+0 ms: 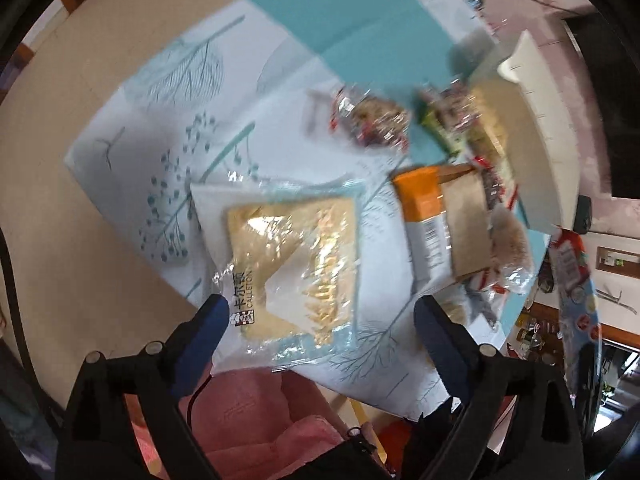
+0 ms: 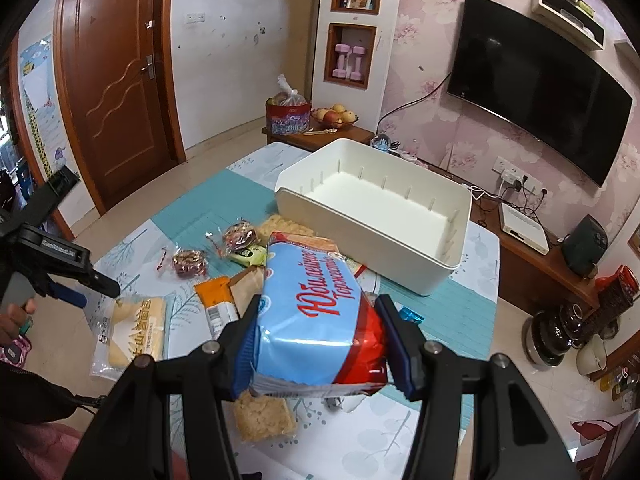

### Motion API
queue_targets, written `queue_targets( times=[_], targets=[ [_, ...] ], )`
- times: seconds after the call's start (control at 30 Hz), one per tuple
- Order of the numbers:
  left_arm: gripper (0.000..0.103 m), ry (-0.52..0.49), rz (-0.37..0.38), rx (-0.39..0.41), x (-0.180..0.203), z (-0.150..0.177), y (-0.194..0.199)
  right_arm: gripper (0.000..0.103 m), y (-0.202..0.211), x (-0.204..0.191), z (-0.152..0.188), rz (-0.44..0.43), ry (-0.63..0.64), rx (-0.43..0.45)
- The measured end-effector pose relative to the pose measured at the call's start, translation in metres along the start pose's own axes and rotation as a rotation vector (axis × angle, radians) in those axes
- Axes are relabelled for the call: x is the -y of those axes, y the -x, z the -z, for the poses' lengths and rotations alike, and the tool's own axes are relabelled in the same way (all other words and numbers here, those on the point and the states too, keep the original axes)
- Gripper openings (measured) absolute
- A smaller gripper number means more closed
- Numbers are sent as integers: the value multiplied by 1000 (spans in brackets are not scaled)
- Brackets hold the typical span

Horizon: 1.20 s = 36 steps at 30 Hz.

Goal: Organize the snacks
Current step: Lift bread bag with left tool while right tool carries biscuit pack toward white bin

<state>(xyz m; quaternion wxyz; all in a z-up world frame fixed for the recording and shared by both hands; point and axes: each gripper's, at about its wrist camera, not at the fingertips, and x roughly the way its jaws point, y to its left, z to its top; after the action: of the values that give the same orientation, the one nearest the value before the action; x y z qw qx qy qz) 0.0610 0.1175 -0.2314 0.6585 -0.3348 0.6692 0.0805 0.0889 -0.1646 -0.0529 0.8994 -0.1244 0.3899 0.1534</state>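
My left gripper [image 1: 320, 306] is open and points down over a clear pack of yellow bread [image 1: 292, 256], which lies flat on the leaf-print tablecloth [image 1: 168, 128]. The pack's near end sits between the two blue pads [image 1: 200, 344], and they do not press it. From the right wrist view the left gripper [image 2: 96, 294] hovers just left of that bread pack [image 2: 136, 332]. My right gripper [image 2: 320, 308] is shut on a blue and red biscuit pack [image 2: 316, 300], held above the table. Behind it stands an empty white bin [image 2: 360, 232].
Two round dark cakes [image 2: 239, 236] [image 2: 190, 262], a green packet [image 2: 250, 256], an orange and brown pack [image 2: 224, 292] and a rice cracker block [image 2: 262, 416] lie on the table. Beyond are a low cabinet with fruit [image 2: 334, 116], a TV [image 2: 536, 76] and a door [image 2: 116, 80].
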Motion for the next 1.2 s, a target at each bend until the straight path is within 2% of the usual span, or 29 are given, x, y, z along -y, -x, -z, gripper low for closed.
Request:
queue_targets(
  times=[0.17, 0.47, 0.8, 0.93, 1.0, 1.2],
  targets=[
    [98, 13, -57, -34, 1, -2, -23, 55, -2, 0, 3, -5, 4, -13],
    [101, -15, -104, -67, 16, -10, -52, 55, -10, 3, 4, 3, -1, -36],
    [102, -46, -271, -114, 25, -17, -81, 55, -14, 8, 2, 16, -19, -42],
    [102, -57, -289, -123, 30, -19, -87, 55, -15, 10, 2, 27, -30, -47],
    [98, -59, -299, -127, 29, -20, -89, 55, -16, 11, 2, 32, -35, -50],
    [93, -61, -287, -126, 29, -19, -86, 55, -16, 13, 1, 44, -45, -45]
  ],
)
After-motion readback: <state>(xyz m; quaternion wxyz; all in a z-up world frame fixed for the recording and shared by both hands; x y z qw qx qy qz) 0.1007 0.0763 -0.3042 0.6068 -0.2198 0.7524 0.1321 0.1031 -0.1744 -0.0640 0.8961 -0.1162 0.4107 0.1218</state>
